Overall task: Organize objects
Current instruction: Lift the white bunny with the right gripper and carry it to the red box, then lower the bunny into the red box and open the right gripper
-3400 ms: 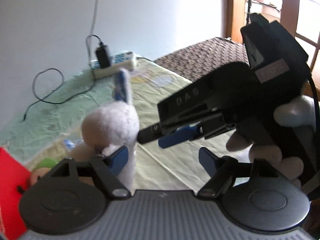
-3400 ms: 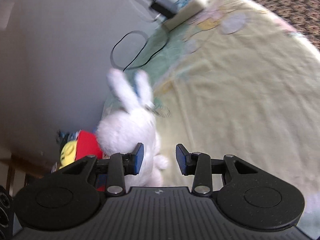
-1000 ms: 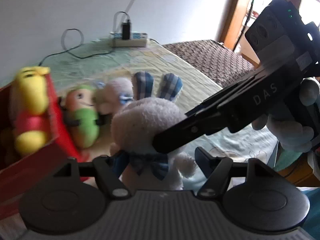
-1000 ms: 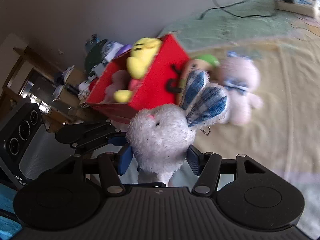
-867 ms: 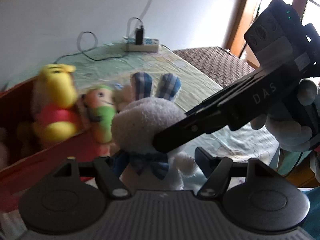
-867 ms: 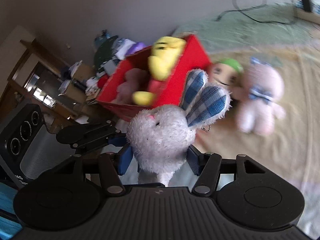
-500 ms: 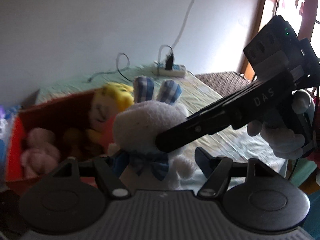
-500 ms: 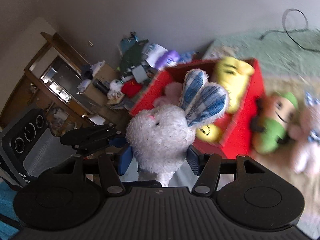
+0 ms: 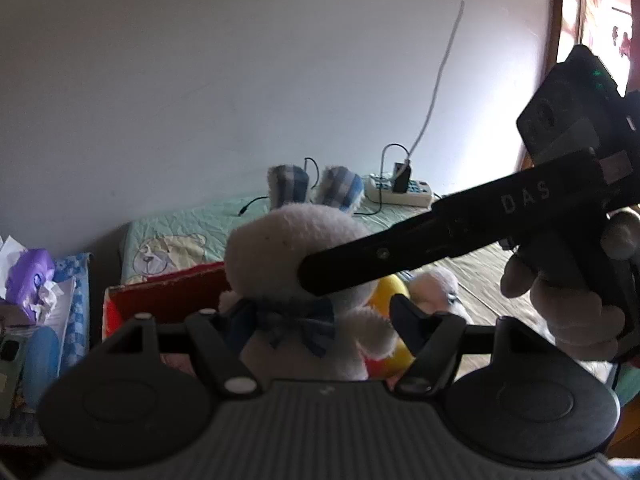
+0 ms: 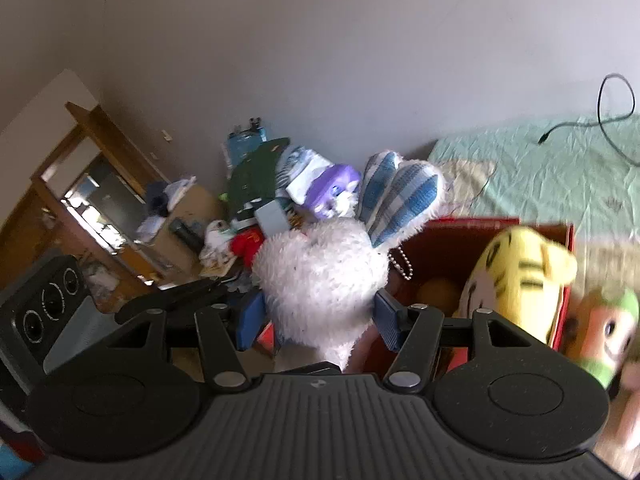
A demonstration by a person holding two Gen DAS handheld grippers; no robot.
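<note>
A white plush rabbit (image 10: 324, 280) with blue checked ears is held in the air by its head, with my right gripper (image 10: 318, 320) shut on it. The left wrist view shows the rabbit (image 9: 276, 256) from the front with the right gripper's black finger across its head. My left gripper (image 9: 320, 320) is open around the rabbit's body without squeezing it. Below stands a red box (image 10: 460, 240) holding a yellow plush (image 10: 516, 272). A green-capped plush (image 10: 608, 328) lies just right of the box.
The box (image 9: 160, 292) sits at the edge of a bed with a green and cream quilt (image 9: 180, 232). A power strip (image 9: 400, 190) with cables lies by the wall. A cluttered pile (image 10: 272, 200) and a wooden cabinet (image 10: 92, 184) stand left of the bed.
Both grippers have carried the rabbit left and up, from over the quilt to above the red box. The right gripper went from open beside the rabbit to shut on its head.
</note>
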